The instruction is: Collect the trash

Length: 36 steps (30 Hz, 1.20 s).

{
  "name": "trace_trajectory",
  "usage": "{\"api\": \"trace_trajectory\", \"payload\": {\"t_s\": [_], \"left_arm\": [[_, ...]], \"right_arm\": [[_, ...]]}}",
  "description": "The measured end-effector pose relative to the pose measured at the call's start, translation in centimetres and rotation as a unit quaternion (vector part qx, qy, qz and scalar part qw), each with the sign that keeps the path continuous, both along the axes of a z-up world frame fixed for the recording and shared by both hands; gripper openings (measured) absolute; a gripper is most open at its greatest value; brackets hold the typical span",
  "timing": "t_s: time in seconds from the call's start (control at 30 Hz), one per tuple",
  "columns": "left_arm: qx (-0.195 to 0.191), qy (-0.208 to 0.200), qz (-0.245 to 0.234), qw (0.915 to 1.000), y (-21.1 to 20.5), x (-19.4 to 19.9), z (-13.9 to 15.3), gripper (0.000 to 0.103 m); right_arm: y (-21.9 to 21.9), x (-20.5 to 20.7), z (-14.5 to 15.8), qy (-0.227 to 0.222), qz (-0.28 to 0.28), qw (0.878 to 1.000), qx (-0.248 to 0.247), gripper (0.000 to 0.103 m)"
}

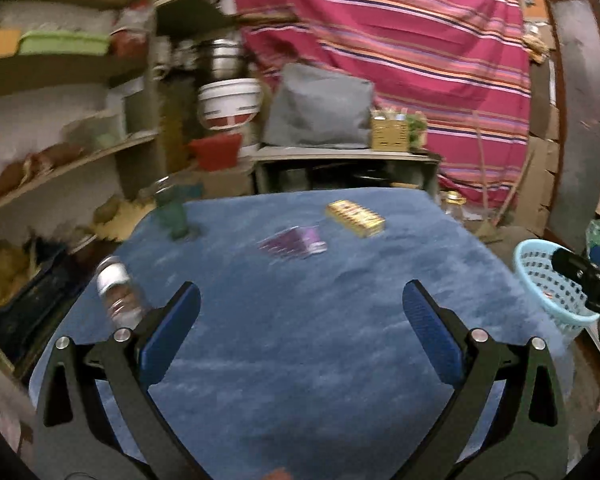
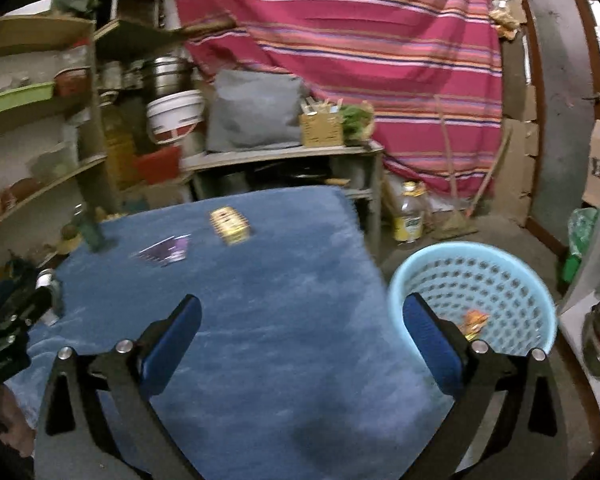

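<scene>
A blue cloth covers the table [image 1: 300, 340] [image 2: 260, 320]. On it lie a yellow box [image 1: 355, 219] [image 2: 230, 226], a purple wrapper [image 1: 294, 242] [image 2: 164, 251], a green bottle [image 1: 174, 212] [image 2: 89, 228] and a clear bottle with a white label [image 1: 118, 294] at the left edge. A light blue perforated basket [image 2: 476, 296] [image 1: 548, 284] stands on the floor to the table's right, with an orange wrapper [image 2: 474, 320] inside. My left gripper [image 1: 300, 304] is open and empty over the near table. My right gripper [image 2: 300, 316] is open and empty, its right finger over the basket rim.
Wooden shelves [image 1: 60, 152] with containers run along the left. A low bench [image 2: 284, 156] with a grey cushion and a woven box stands behind the table, before a striped red curtain [image 2: 340, 40]. A yellow-labelled jug [image 2: 410, 216] sits on the floor.
</scene>
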<state>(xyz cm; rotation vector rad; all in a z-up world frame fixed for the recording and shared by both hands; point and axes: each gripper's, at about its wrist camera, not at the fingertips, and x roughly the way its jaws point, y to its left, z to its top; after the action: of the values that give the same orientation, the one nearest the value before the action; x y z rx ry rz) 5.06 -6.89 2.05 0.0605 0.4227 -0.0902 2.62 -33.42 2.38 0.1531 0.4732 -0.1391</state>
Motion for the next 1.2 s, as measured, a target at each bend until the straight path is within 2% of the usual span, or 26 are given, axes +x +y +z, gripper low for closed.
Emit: {"api": "trace_trajectory", "payload": {"t_s": [0.13, 0.23, 0.37, 0.73, 1.2], "left_arm": [[-0.011, -0.002, 0.035, 0.9993, 3.4, -1.6, -0.7, 0.098], [-0.007, -0.011, 0.045, 0.9989, 4.5, -3.1, -0.7, 0.098], [0.002, -0.018, 0.050, 0.9986, 5.6, -5.0, -0.9, 0.098], [-0.025, -0.021, 0.042, 0.9986, 6.6, -7.6, -1.3, 0.098], [-0.025, -0.039, 0.048, 0.9977, 7.1, -8.2, -0.8, 0.098]], "right_arm": [[3.8, -1.2, -0.9, 0.000, 0.027, 1.000, 0.008, 0.099], [6.6, -2.3, -0.9, -0.002, 0.040, 0.999, -0.030, 0.099], [8.6, -3.7, -0.6, 0.000, 0.043, 0.998, -0.044, 0.098], [11.0, -7.4, 0.0, -0.018, 0.054, 0.996, -0.066, 0.098], [10.7, -7.6, 0.3, -0.037, 0.056, 0.996, -0.053, 0.098]]}}
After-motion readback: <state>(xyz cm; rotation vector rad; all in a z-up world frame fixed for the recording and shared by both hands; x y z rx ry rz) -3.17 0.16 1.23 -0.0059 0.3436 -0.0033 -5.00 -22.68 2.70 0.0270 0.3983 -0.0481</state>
